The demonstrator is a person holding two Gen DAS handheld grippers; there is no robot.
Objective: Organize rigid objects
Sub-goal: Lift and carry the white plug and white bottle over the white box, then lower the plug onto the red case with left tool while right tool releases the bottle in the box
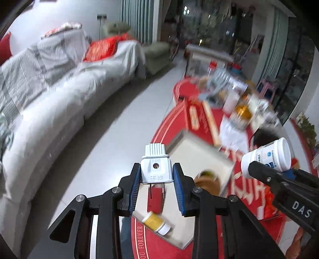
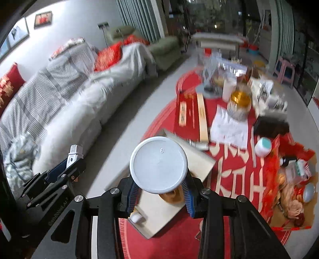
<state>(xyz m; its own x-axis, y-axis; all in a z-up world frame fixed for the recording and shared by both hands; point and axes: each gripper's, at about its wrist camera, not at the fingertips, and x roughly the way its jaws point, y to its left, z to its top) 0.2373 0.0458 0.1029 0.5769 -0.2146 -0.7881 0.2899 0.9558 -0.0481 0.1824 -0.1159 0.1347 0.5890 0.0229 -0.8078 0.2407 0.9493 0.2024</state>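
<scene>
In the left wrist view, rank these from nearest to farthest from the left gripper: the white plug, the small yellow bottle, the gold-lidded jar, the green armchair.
1. White plug: clamped in the left gripper.
2. Small yellow bottle: lying on the tray just below the fingers.
3. Gold-lidded jar: further up the red table, to the right.
4. Green armchair: far across the floor, past the sofa.

Living room with a long sofa under a grey striped cover, red cushions on it. Past the sofa's far end sits a green armchair, with pale vertical blinds behind that. White wall above the sofa has framed pictures, grey floor in front.
</scene>
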